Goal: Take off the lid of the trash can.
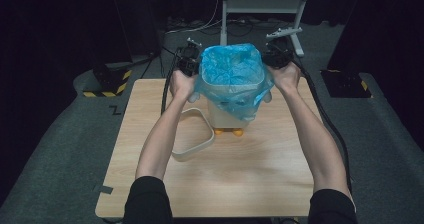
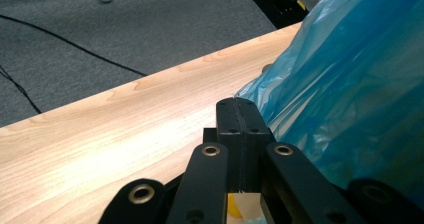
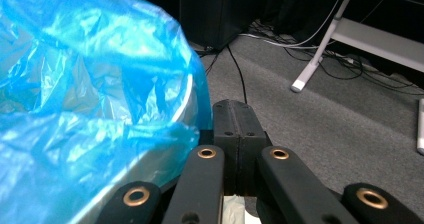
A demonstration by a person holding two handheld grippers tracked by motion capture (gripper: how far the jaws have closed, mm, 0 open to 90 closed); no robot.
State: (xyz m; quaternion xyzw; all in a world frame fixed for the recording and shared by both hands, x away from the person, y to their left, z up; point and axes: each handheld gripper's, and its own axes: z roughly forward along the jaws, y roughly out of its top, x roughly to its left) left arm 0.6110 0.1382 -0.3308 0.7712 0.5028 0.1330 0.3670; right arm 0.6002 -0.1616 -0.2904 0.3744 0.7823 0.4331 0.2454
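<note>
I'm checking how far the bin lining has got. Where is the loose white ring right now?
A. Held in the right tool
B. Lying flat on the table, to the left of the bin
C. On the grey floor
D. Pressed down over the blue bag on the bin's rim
B: the high view shows the white ring flat on the table beside the bin, apart from the blue bag.

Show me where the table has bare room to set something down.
The widest bare patch of the table lies in the near half, between the two forearms, in front of the bin. A narrower strip runs beyond the right forearm to the right edge. It is crowded near the far edge, around the blue bag, and at the loose ring.
</note>
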